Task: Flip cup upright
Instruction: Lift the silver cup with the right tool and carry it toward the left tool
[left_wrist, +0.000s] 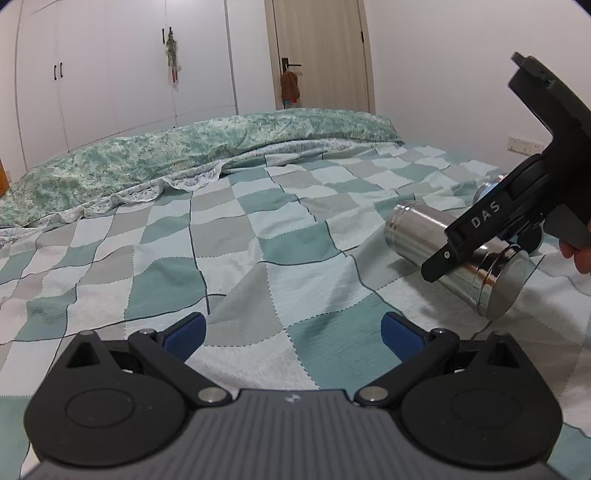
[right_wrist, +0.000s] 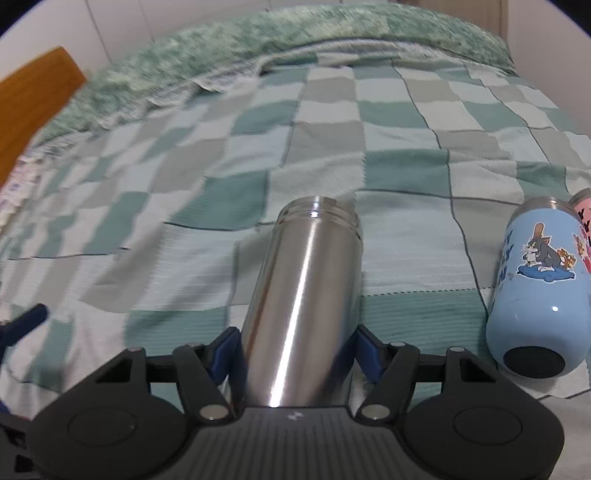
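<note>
A bare steel cup (right_wrist: 303, 306) lies on its side on the checkered bedspread (right_wrist: 184, 206), its threaded mouth pointing away. My right gripper (right_wrist: 297, 354) has its blue pads on either side of the cup's lower body, shut on it. In the left wrist view the same cup (left_wrist: 417, 236) lies at the right with the right gripper (left_wrist: 476, 236) across it. My left gripper (left_wrist: 293, 332) is open and empty, low over the bedspread (left_wrist: 221, 240), well left of the cup.
A light blue cartoon cup (right_wrist: 535, 291) lies on its side to the right of the steel cup, with a pink one (right_wrist: 583, 218) behind it. A green quilt (left_wrist: 166, 155) is bunched along the far side of the bed. Wardrobe and door stand behind.
</note>
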